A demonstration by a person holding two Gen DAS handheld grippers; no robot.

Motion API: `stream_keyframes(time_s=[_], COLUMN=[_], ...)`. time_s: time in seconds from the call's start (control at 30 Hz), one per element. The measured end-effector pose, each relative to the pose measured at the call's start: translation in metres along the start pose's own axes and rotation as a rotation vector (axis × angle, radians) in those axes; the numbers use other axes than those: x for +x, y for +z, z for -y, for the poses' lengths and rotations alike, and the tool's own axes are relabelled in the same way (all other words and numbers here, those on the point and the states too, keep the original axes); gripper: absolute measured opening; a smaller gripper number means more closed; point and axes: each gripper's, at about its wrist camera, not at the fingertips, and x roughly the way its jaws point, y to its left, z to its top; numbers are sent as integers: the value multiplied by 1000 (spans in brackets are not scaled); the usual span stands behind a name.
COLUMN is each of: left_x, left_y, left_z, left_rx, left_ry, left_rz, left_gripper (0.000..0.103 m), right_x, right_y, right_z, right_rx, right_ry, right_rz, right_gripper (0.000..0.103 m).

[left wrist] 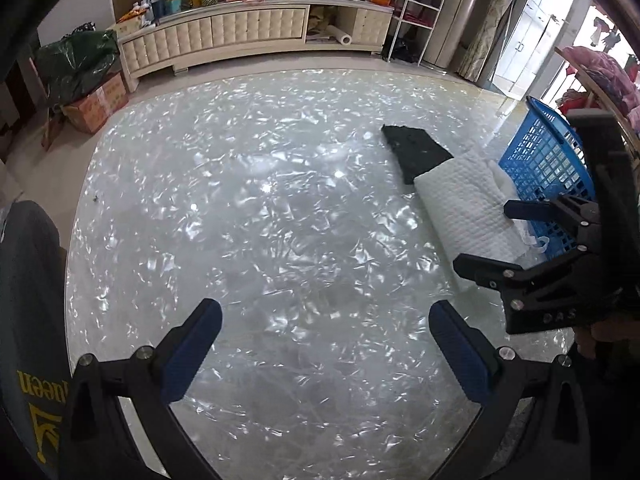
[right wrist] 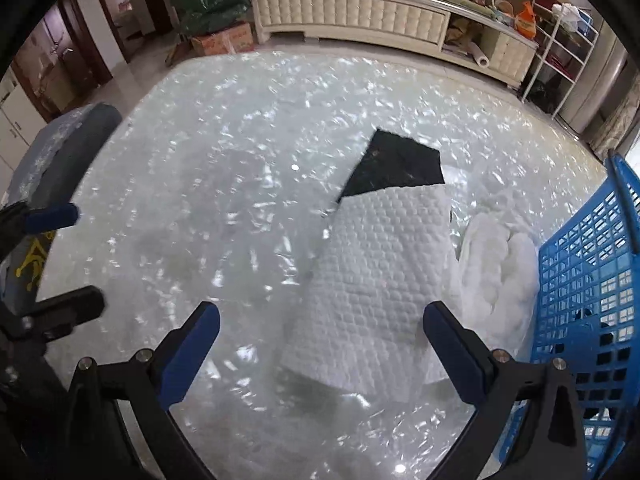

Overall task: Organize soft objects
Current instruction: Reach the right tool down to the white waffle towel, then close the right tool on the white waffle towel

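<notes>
The right gripper (right wrist: 322, 354) and the left gripper (left wrist: 326, 350) are gaping wide, holding nothing; the white cloth (right wrist: 380, 280) is lying beside the blue basket (right wrist: 588, 280), overlapping a black cloth (right wrist: 396, 168).

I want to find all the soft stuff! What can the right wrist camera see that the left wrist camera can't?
Only the right wrist view shows the fluffy white bundle clearly, beside the blue basket, plus the left gripper at its edge.

Only the left wrist view shows the pink bedding far right, and the right gripper over the white quilted cloth.

Both show the quilted cloth overlapping the black cloth on the shiny table, with both grippers open and empty.
</notes>
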Motion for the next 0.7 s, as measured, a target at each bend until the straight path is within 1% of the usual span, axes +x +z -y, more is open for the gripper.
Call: stream_keyframes(time_s=[0.17, 0.3, 0.37, 0.43, 0.5, 0.6, 0.63, 0.67, 0.7], left_x=[6, 9, 9, 10, 11, 16, 17, 17, 15], left_y=[-3, -4, -5, -5, -6, -8, -8, -8, -8], left_z=[-2, -5, -7, -9, -11, -14, -14, -14, -12], left_rx=[-6, -15, -23, -31, -36, -46, -46, -44, -40], left_ry=[-10, -25, -32, -37, -44, -42, -39, -37, -38], left_rz=[-13, -18, -18, -17, -15, -30, -33, -32, -27], left_gripper=[103, 103, 103, 103, 103, 103, 103, 103, 103], right_x=[22, 35, 40, 45, 47, 49, 48, 47, 45], right_y=[3, 3, 3, 0, -3, -5, -5, -5, -5], right_z=[3, 9, 11, 11, 10, 9, 10, 11, 13], right_rx=[7, 28, 30, 25, 8, -10, -8, -6, -4], right_ry=[-24, -35, -37, -54, -71, -99, -108, -119, -137], right_rz=[-41, -72, -79, -80, -79, -75, -70, -64, -59], right_gripper=[102, 99, 96, 90, 87, 77, 69, 63, 51])
